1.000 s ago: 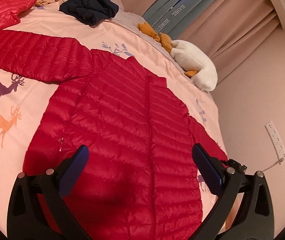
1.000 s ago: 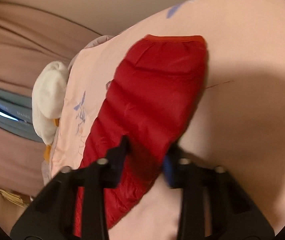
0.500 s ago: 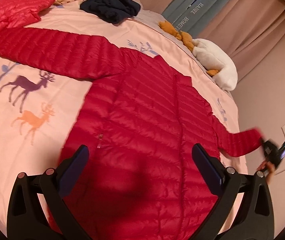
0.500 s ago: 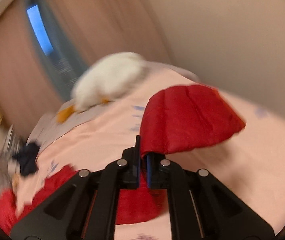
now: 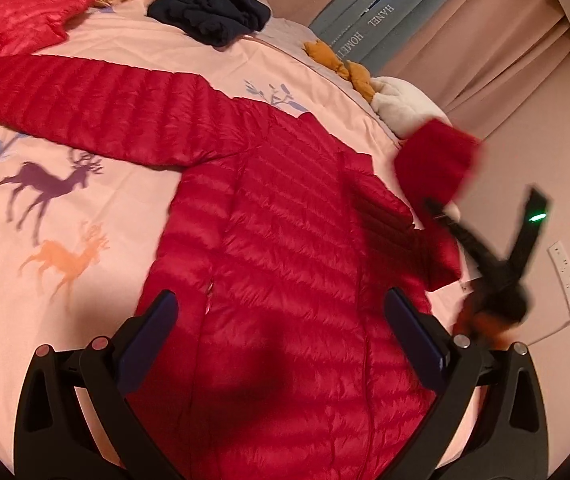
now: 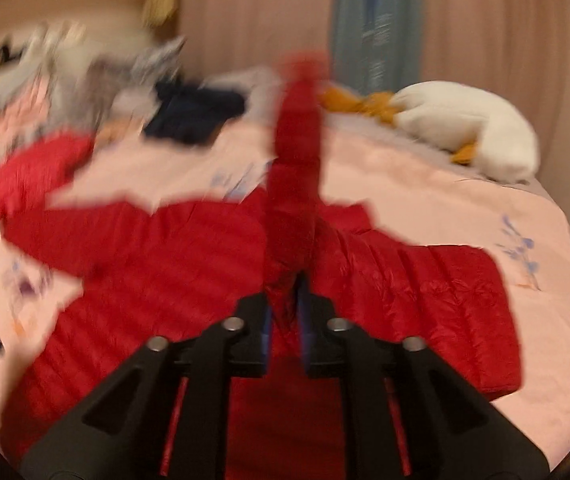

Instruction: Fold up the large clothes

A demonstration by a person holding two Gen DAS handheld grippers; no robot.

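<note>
The jaws of the right gripper (image 6: 285, 320) are opening, though the red sleeve (image 6: 297, 168) is sitting between them and the pads are still touching its fabric on both sides. The jaws of the left gripper (image 5: 281, 328) are standing wide open with nothing between them, hovering above the lower body of the red puffer jacket (image 5: 285, 240).

The left wrist view is showing what the right cannot: the whole jacket lying flat, front up, on the pink deer-print bed (image 5: 45, 208), its other sleeve stretching out to the left, and the right gripper itself, blurred, at the jacket's right edge with the sleeve end lifted off the bed. The right wrist view is showing the lifted sleeve standing up in front of the camera above the jacket's body, and a white plush toy (image 6: 473, 132) lying at the bed's far corner. A dark blue garment (image 5: 209, 8) is lying beyond the jacket.

Both grippers are pointing downward at a slant toward the bed.
</note>
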